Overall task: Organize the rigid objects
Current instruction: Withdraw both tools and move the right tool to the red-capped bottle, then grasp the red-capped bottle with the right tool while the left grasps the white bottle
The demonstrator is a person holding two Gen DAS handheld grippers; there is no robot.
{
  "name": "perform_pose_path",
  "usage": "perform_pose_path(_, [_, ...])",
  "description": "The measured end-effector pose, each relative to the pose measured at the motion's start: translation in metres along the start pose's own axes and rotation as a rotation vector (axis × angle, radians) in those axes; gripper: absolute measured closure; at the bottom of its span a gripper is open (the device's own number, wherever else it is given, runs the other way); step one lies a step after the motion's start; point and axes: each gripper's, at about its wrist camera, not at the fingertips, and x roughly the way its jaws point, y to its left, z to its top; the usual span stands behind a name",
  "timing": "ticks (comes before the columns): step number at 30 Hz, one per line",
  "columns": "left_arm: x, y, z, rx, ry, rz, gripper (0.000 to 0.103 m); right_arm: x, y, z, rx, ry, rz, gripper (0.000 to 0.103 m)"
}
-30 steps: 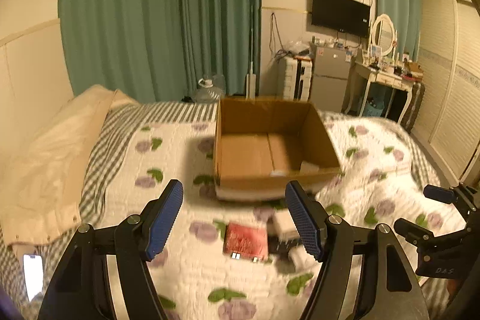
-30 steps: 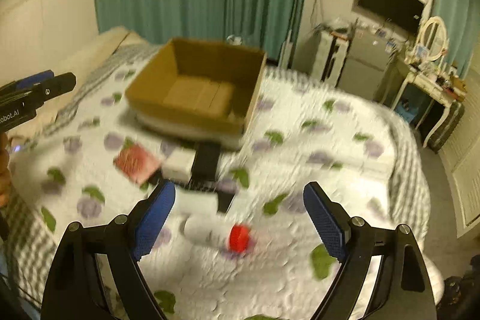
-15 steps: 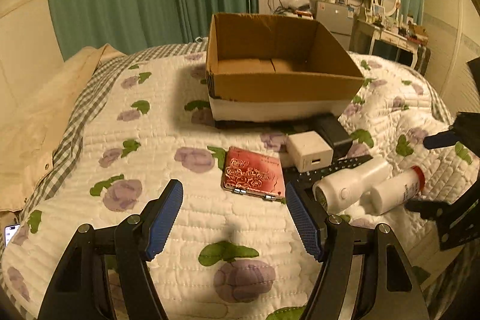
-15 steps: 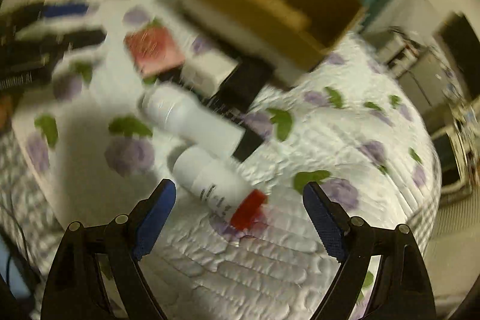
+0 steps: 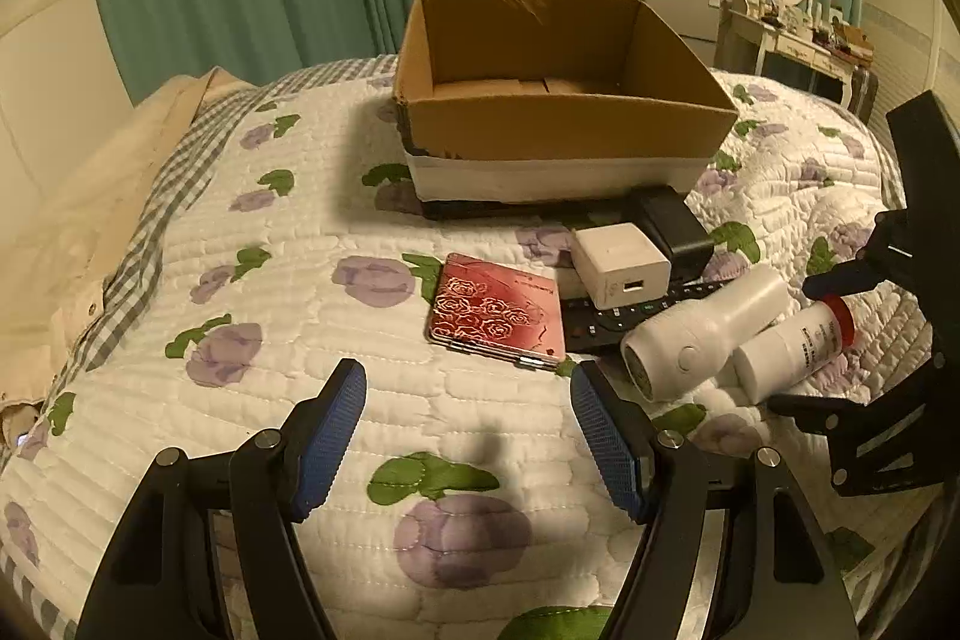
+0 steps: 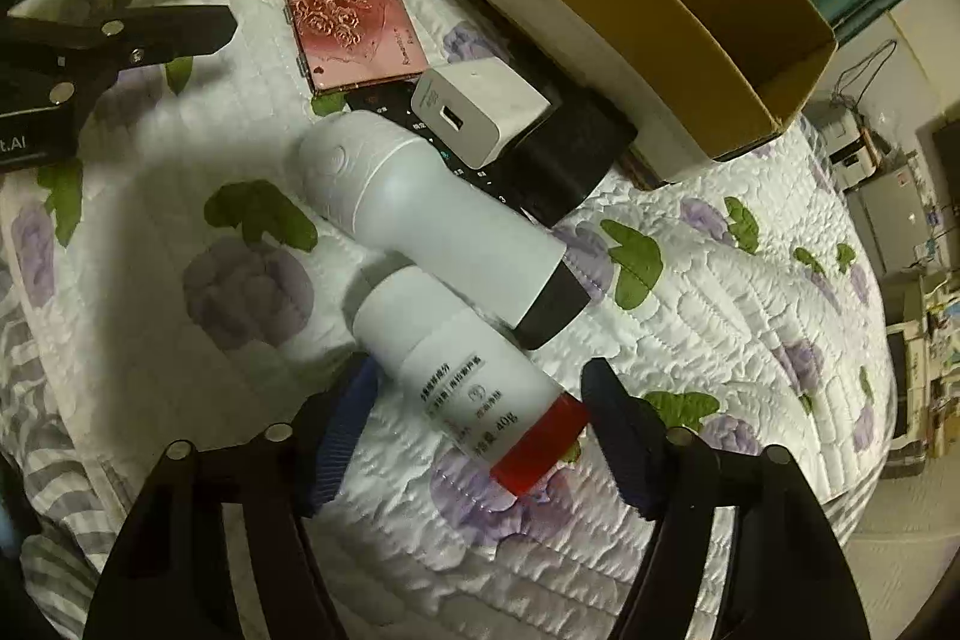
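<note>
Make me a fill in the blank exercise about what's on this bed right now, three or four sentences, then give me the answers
1. The white bottle between the right gripper fingers has a ____ cap.
2. The cardboard box on the quilt is ____ inside.
3. The white charger cube lies partly on a black ____.
4. The red compact case carries a raised pattern of ____.

Answers: red; empty; remote control; roses

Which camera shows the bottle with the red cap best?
The right wrist view. There the bottle lies close up between the right tool's fingers, label and red cap plain. The left wrist view shows it small at the right edge, beside the white device.
</note>
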Motion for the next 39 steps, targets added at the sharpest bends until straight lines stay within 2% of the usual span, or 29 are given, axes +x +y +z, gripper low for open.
perform_pose_path(2, [-0.002,-0.004,0.001,0.012,-0.001,0.0,0.03,-0.006,0.004,-0.001,-0.012,-0.013,-0.019,0.042])
perform_pose_path(4, [-0.004,-0.007,0.002,0.02,-0.002,0.002,0.03,-0.018,0.005,-0.005,0.009,-0.026,-0.02,0.053])
perform_pose_path(8, [-0.006,-0.017,0.004,0.042,-0.003,-0.001,0.03,-0.035,0.004,-0.012,0.056,-0.045,-0.016,0.062])
perform_pose_path(10, [-0.007,-0.022,0.004,0.057,-0.005,-0.003,0.03,-0.048,0.004,-0.016,0.081,-0.072,-0.044,0.064])
perform_pose_path(15, [-0.005,-0.036,0.007,0.091,0.005,-0.059,0.03,-0.075,-0.012,-0.022,0.193,-0.165,-0.073,0.066])
perform_pose_path(18, [-0.002,-0.047,0.013,0.131,-0.001,-0.096,0.03,-0.085,-0.023,-0.024,0.251,-0.19,-0.103,0.066])
perform_pose_path(22, [0.009,-0.07,0.022,0.219,-0.008,-0.16,0.03,-0.083,-0.042,-0.024,0.321,-0.194,-0.114,0.066])
perform_pose_path(26, [0.03,-0.091,0.026,0.311,0.037,-0.21,0.03,-0.072,-0.053,-0.026,0.361,-0.181,-0.095,0.066])
perform_pose_path(31, [0.045,-0.103,0.03,0.358,0.061,-0.271,0.03,-0.067,-0.064,-0.029,0.408,-0.195,-0.06,0.066])
perform_pose_path(37, [0.065,-0.127,0.031,0.459,0.071,-0.262,0.03,-0.06,-0.071,-0.027,0.438,-0.198,-0.039,0.066])
perform_pose_path(39, [0.07,-0.131,0.032,0.473,0.086,-0.27,0.032,-0.06,-0.073,-0.027,0.444,-0.201,-0.036,0.066])
